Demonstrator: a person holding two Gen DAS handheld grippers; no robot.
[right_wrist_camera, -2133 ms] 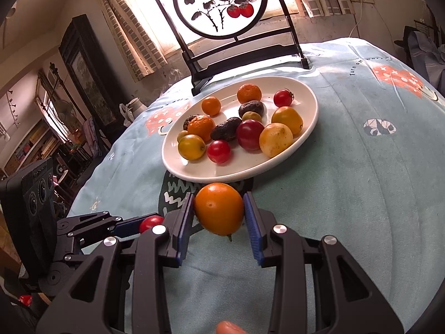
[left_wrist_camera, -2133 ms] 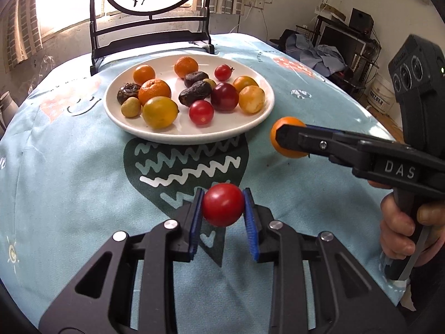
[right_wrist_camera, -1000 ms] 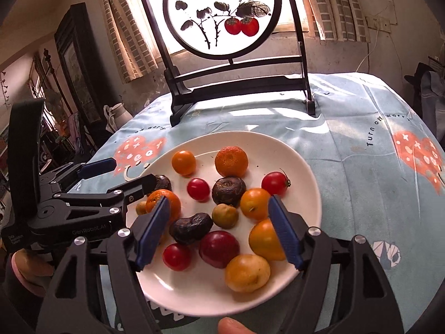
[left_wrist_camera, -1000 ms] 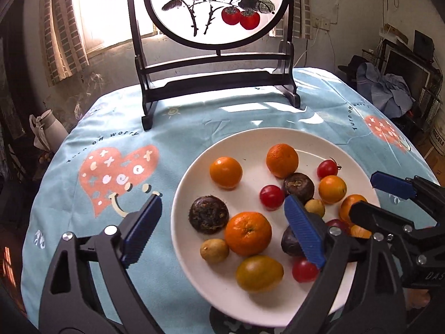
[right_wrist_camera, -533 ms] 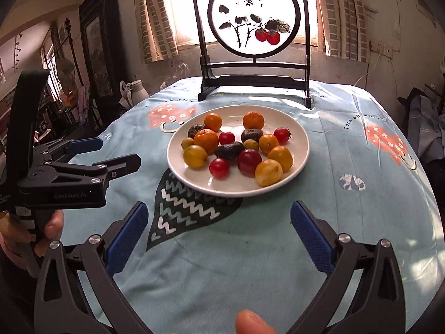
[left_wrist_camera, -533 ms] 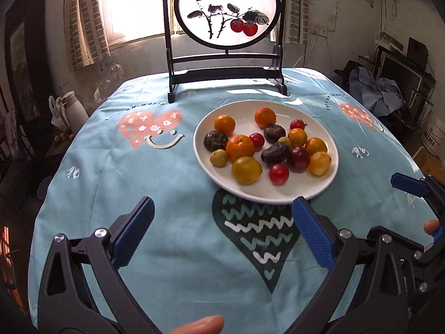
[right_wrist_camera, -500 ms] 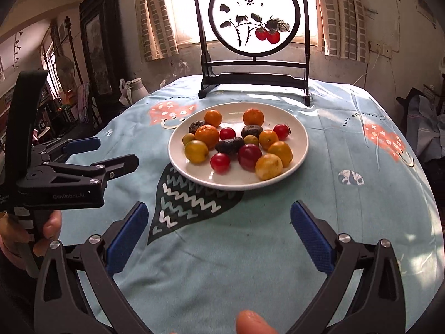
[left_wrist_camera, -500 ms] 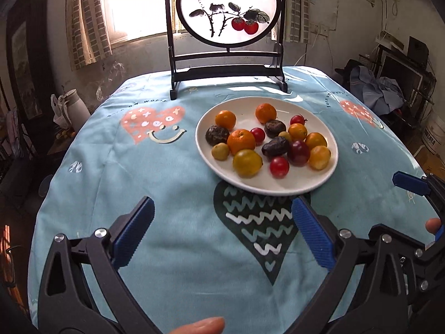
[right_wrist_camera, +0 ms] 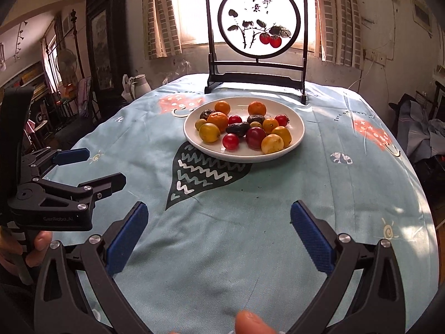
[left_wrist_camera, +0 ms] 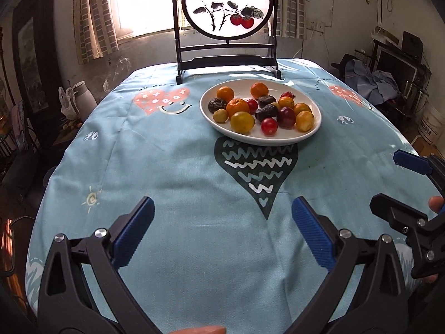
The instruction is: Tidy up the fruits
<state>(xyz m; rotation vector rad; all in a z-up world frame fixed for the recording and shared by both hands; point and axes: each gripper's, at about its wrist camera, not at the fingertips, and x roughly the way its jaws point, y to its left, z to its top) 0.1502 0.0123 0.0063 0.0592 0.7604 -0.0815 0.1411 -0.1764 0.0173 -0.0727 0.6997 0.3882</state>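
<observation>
A white plate [left_wrist_camera: 261,139] sits in the far middle of the table and also shows in the right wrist view [right_wrist_camera: 244,154]. It holds several fruits: oranges [left_wrist_camera: 237,106], red tomatoes [left_wrist_camera: 269,126], yellow fruits [left_wrist_camera: 242,121] and dark wrinkled ones [left_wrist_camera: 266,111]. My left gripper [left_wrist_camera: 222,232] is open and empty, low over the near tablecloth. My right gripper [right_wrist_camera: 219,231] is open and empty, also near the front. Each gripper shows in the other's view, the right one [left_wrist_camera: 400,186] and the left one [right_wrist_camera: 86,167].
A light blue tablecloth [left_wrist_camera: 178,167] with a dark heart print [left_wrist_camera: 256,167] covers the round table. A black-framed round painted screen [left_wrist_camera: 226,5] stands behind the plate. A white jug [left_wrist_camera: 79,98] and furniture stand beyond the table's left edge.
Both grippers let go of their fruits onto the plate, opened wide and pulled back toward the near side of the table. The plate now lies farther away.
</observation>
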